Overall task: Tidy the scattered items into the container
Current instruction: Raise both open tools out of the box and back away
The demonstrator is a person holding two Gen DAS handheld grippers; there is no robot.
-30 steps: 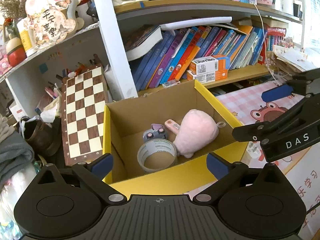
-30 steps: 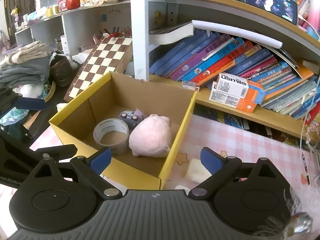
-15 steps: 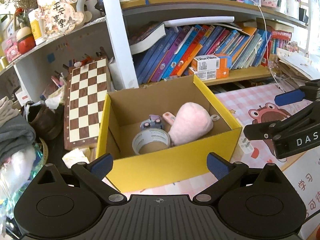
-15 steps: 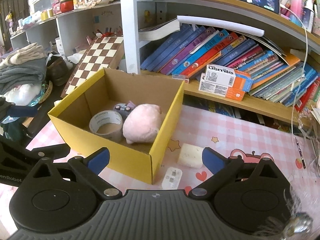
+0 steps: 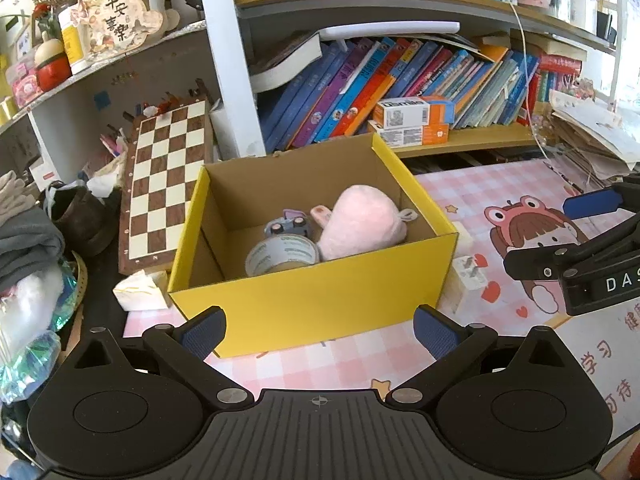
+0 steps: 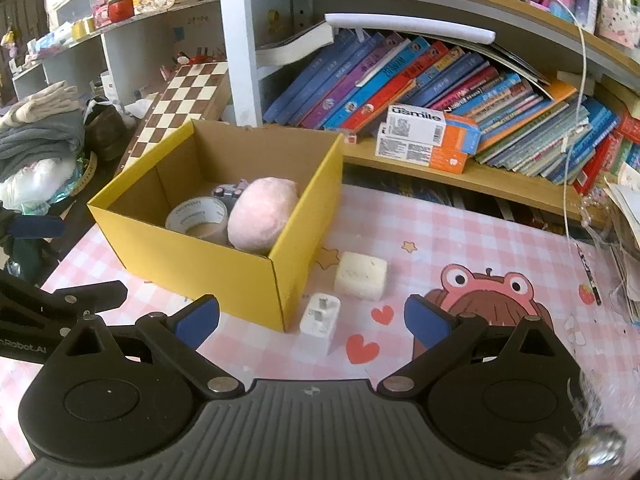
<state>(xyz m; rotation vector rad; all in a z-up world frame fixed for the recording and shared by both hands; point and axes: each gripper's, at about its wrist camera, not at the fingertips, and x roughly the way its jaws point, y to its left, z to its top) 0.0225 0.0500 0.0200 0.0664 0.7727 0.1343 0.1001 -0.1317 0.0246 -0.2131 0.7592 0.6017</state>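
The yellow box (image 5: 316,304) stands open on the pink checked mat (image 6: 440,232) below the bookshelf; inside it lie a tape roll (image 5: 282,254), a pink plush (image 5: 362,222) touching the roll, and a small grey toy car (image 5: 289,226) behind the roll. My right view shows what my left mostly hides: a white plug adapter (image 6: 320,314) just beside the box's near corner, and a pale sponge block (image 6: 361,276) near it, both out on the mat; in the left view only the adapter peeps round the box's right wall. My left gripper (image 5: 318,330) is spread wide and empty before the box front; my right gripper (image 6: 312,320) is likewise spread and empty, with the adapter between its fingers' line. A chessboard (image 5: 168,184) leans left of the box.
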